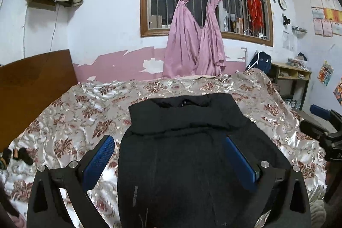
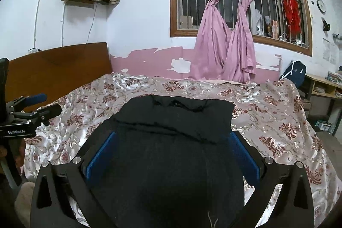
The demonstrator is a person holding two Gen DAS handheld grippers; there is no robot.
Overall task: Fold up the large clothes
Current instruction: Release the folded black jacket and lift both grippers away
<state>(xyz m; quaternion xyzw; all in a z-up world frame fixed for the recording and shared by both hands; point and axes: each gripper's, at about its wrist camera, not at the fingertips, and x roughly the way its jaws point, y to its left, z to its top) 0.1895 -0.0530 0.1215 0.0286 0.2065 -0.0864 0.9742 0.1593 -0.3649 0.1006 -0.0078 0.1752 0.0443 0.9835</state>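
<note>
Grippers, our left gripper (image 1: pixel 168 155) and right gripper (image 2: pixel 174 152), hang wide apart holding nothing above the black garment (image 1: pixel 183 142) lying partly folded on the floral bedspread (image 1: pixel 85 112), where we reckon a shallow pinch could drag that satin.

"GenRobot.AI" stands on the left gripper (image 2: pixel 40 103) body; other markings seem illegible.

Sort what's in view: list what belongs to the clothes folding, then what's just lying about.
For the job: black garment, bedspread, left gripper, right gripper.

Lying about: pink curtains, backpack, wall clock, shelf.
</note>
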